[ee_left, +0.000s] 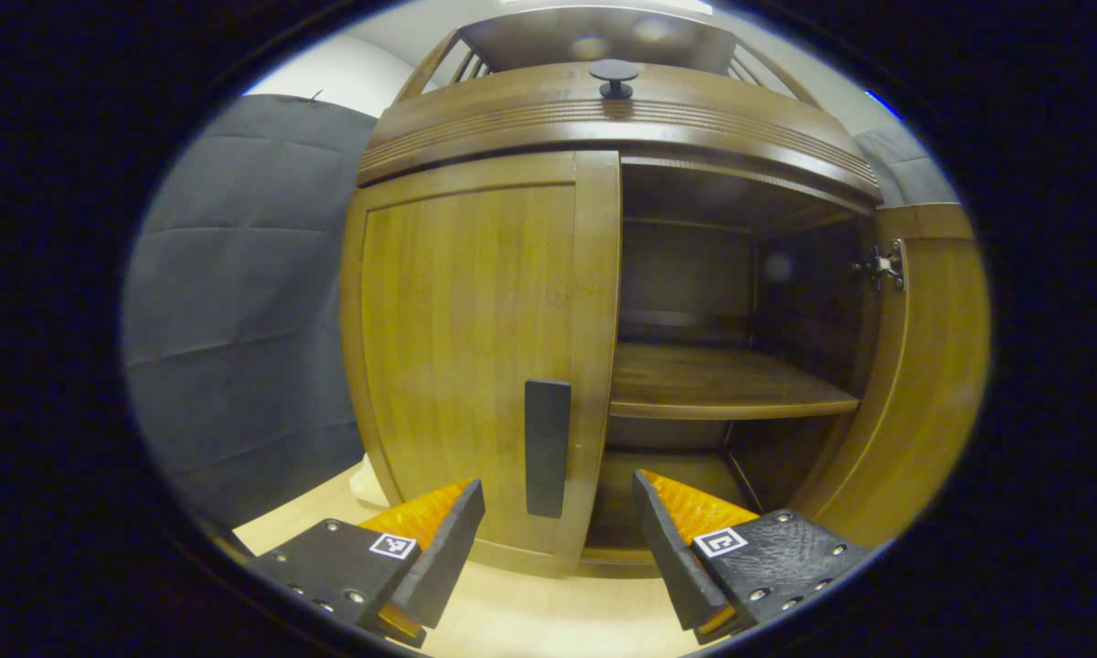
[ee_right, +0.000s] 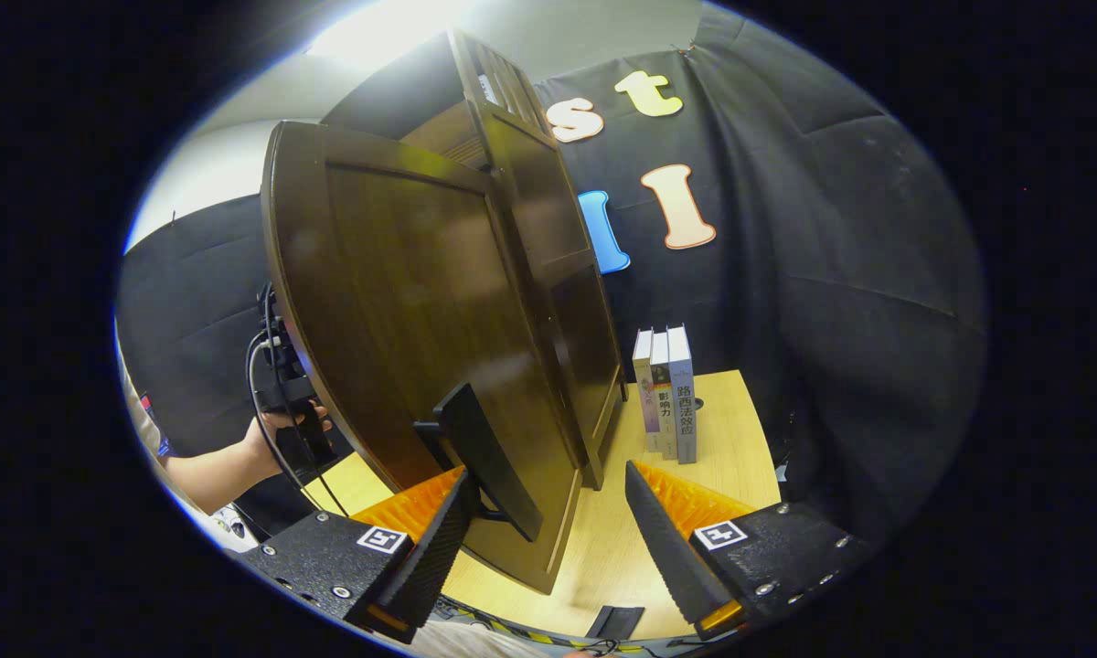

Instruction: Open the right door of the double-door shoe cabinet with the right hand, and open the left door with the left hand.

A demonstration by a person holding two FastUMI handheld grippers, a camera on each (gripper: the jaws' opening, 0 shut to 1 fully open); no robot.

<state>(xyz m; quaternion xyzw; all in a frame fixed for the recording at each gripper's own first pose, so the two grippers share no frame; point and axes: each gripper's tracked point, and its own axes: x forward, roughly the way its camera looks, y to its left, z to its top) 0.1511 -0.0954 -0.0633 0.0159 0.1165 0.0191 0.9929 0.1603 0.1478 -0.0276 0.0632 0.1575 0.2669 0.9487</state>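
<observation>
My left gripper (ee_left: pixel 558 539) hangs in front of the shoe cabinet (ee_left: pixel 603 119), its fingers spread wide with nothing between them. The left door (ee_left: pixel 466 356) is closed in front of me, and its dark upright handle (ee_left: pixel 547 448) sits near the door's inner edge, above the gap between my fingers and apart from both of them. Beside it the right door (ee_left: pixel 932 366) is swung wide open, its metal hinge (ee_left: pixel 885 265) showing near the top of the door's inner face. The open half shows a wooden shelf (ee_left: pixel 722 379) with dark space above and below. A round dark knob (ee_left: pixel 614 77) sits on the cabinet's front, above the doors. The cabinet stands on a pale tabletop (ee_left: pixel 530 612).

In the right gripper view, my right gripper (ee_right: pixel 544 530) is also open wide and grips nothing. The right door (ee_right: pixel 402 338) stands edge-on just before it, and that door's handle (ee_right: pixel 484 461) juts out just above my left-side finger (ee_right: pixel 430 548); I cannot tell whether the two touch. Past the door, three books (ee_right: pixel 665 393) stand upright together on the tabletop (ee_right: pixel 722 439), near the cabinet's side. Farther left, behind the door, my other hand (ee_right: pixel 283 429) holds the left gripper's body, a cable hanging from it.
</observation>
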